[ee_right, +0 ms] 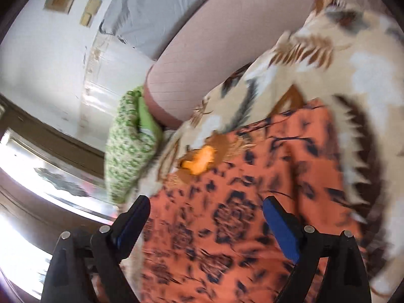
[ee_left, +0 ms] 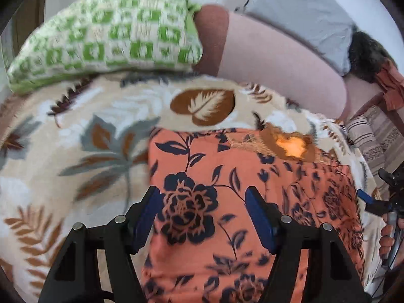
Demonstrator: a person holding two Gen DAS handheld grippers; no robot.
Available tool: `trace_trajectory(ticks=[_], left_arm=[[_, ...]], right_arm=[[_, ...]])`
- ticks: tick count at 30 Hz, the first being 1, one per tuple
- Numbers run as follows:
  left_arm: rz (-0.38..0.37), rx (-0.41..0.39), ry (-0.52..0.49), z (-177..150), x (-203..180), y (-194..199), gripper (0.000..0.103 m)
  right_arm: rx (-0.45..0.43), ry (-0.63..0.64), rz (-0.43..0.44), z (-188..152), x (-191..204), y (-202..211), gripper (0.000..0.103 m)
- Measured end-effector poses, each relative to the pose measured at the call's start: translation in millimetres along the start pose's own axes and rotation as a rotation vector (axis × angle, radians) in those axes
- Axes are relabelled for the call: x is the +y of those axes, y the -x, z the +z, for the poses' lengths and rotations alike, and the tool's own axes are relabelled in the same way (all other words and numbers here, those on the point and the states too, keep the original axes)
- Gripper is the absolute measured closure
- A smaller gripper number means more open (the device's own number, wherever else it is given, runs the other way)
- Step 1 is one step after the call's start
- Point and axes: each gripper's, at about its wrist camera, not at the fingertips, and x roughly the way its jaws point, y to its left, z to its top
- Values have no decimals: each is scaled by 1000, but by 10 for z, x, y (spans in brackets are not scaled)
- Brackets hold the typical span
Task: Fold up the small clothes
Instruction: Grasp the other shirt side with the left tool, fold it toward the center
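One orange floral garment (ee_left: 227, 202) lies partly folded on the leaf-print blanket (ee_left: 75, 139).
Both the left gripper (ee_left: 202, 217) and right gripper (ee_right: 205, 227) hover spread, pinching nothing; further folds look left.

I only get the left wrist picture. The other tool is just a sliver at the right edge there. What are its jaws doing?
Observer: The right gripper has its jaws wide apart above the orange garment, holding nothing.
Operator: Is anything off to that side that I miss?
Observer: Yes, a bright window lies beyond the green pillow.
Operator: And higher up?
Observer: Two tan panels hang on the white wall.
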Motion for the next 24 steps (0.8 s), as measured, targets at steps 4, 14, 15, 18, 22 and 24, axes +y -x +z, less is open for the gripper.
trace_trajectory(ticks=[4, 14, 15, 18, 22, 24], left_arm=[[190, 88, 47, -41, 315, -418, 27], [252, -5, -93, -97, 116, 51, 23], [241, -11, -106, -142, 85, 96, 23], [223, -17, -119, -243, 32, 147, 23], [230, -19, -114, -374, 87, 296, 23], [237, -38, -99, -470, 147, 445, 23]], right_arm=[[14, -92, -98, 158, -486, -340, 11], [-156, 6, -326, 505, -449, 106, 11], [-123, -3, -333, 557, -526, 40, 11], [-23, 7, -363, 643, -651, -261, 19], [8, 54, -429, 725, -637, -485, 94], [-39, 130, -491, 746, -493, -457, 94]])
